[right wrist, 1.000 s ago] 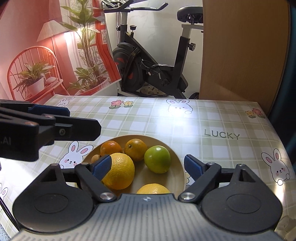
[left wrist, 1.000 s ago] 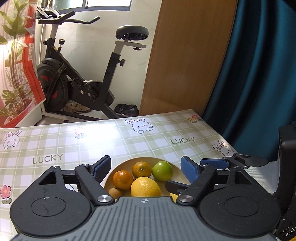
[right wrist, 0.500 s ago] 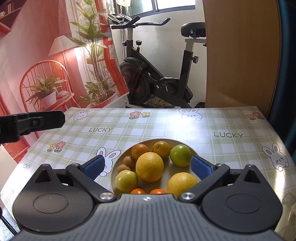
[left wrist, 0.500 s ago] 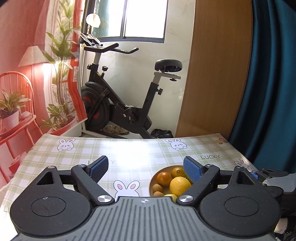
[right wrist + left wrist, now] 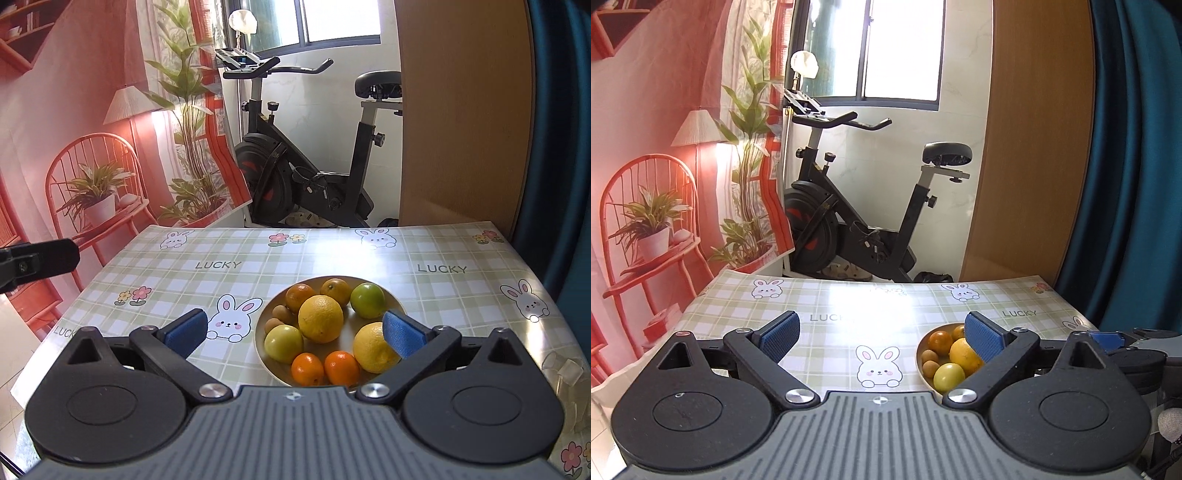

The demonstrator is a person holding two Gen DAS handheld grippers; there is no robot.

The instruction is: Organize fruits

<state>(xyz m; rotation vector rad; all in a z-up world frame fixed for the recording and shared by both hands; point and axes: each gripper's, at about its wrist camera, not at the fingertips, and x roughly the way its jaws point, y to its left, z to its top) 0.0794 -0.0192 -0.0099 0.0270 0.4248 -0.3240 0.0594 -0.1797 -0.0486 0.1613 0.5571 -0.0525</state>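
A beige plate [image 5: 259,345] stands on the checked tablecloth and holds several fruits. Among them are a big yellow orange [image 5: 320,318], a green lime [image 5: 367,300], a lemon [image 5: 371,349], a yellow-green apple [image 5: 283,343] and two tangerines [image 5: 307,368]. My right gripper [image 5: 293,330] hovers open above and short of the plate, nothing between its fingers. My left gripper [image 5: 881,332] hangs over bare cloth left of the plate [image 5: 919,360], empty, its jaws opening. One of its fingers [image 5: 37,258] shows at the right wrist view's left edge.
The table [image 5: 332,254] ends at the far side before an exercise bike [image 5: 306,177]. A red printed backdrop [image 5: 74,147] hangs to the left, a wooden panel [image 5: 461,110] and teal curtain [image 5: 1137,166] to the right. A clear plastic item [image 5: 561,369] lies at the table's right edge.
Both grippers have pulled back and risen from the plate, so more table shows. The left one swung leftward, leaving the plate at its right. Both pairs of jaws stand wider.
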